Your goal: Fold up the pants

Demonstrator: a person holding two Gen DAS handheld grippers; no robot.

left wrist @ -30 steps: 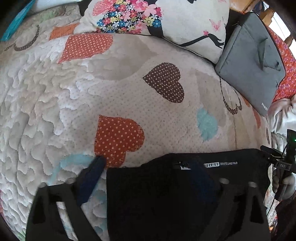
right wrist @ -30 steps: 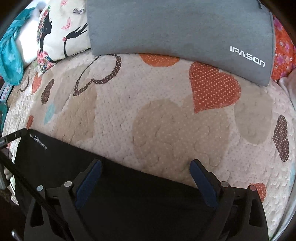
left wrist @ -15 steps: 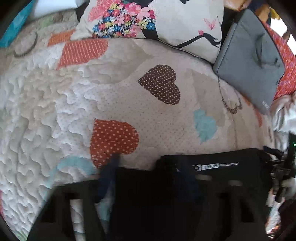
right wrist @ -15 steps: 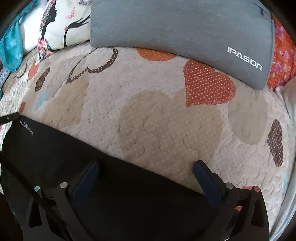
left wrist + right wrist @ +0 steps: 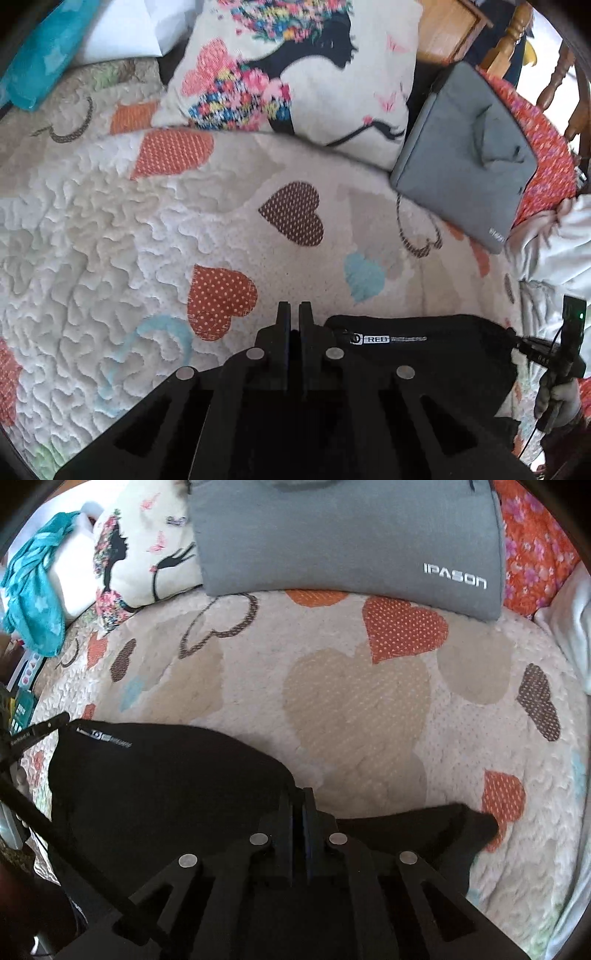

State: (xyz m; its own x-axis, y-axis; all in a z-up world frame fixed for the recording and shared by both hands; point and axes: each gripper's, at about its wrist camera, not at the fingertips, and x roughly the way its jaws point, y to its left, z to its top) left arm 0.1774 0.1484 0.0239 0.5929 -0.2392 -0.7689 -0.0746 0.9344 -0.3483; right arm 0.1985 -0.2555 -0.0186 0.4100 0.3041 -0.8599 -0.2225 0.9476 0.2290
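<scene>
The black pants (image 5: 424, 354) lie on a heart-patterned quilt (image 5: 110, 240), with a white label on the waistband. In the left wrist view my left gripper (image 5: 294, 314) has its fingers pressed together at the left end of the waistband. In the right wrist view the pants (image 5: 159, 775) bunch up toward my right gripper (image 5: 296, 801), which is shut on the upper edge of the fabric and lifts it a little. A black corner (image 5: 476, 823) of the pants trails to the right.
A grey laptop bag (image 5: 351, 535) and a floral pillow (image 5: 295, 66) lie at the far side of the quilt. A teal cloth (image 5: 33, 598) lies at the far left. White fabric (image 5: 554, 243) lies at the right edge.
Both grippers have gone from wide open to shut on the pants' upper edge. The fabric now bunches and rises at the right gripper.
</scene>
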